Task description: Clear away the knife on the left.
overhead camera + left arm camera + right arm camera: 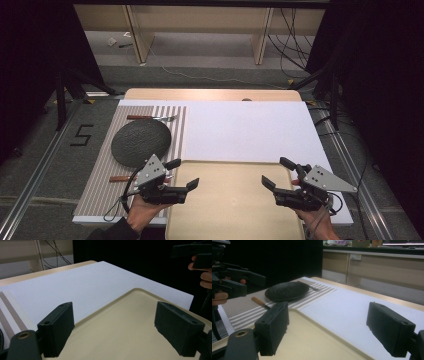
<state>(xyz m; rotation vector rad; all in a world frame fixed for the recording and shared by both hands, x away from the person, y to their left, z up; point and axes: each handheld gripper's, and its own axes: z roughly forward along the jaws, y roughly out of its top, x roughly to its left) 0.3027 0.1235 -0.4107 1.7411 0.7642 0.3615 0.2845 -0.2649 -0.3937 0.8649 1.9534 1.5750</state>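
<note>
We judge the beige tray (232, 200) stiff, light and slippery; we grip opposite rims. Left gripper (184, 174) and right gripper (275, 173) stand spread, empty.

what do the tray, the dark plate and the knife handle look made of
Tray: likely plastic, matte cream, moulded rounded rim.
Dark plate: maybe stoneware, rough pebbled charcoal surface, little shine.
Knife handle: looks like wood, warm brown; too small to see grain.

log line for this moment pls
left tool: open, empty | right tool: open, empty | both over tray | plate on striped mat
</note>
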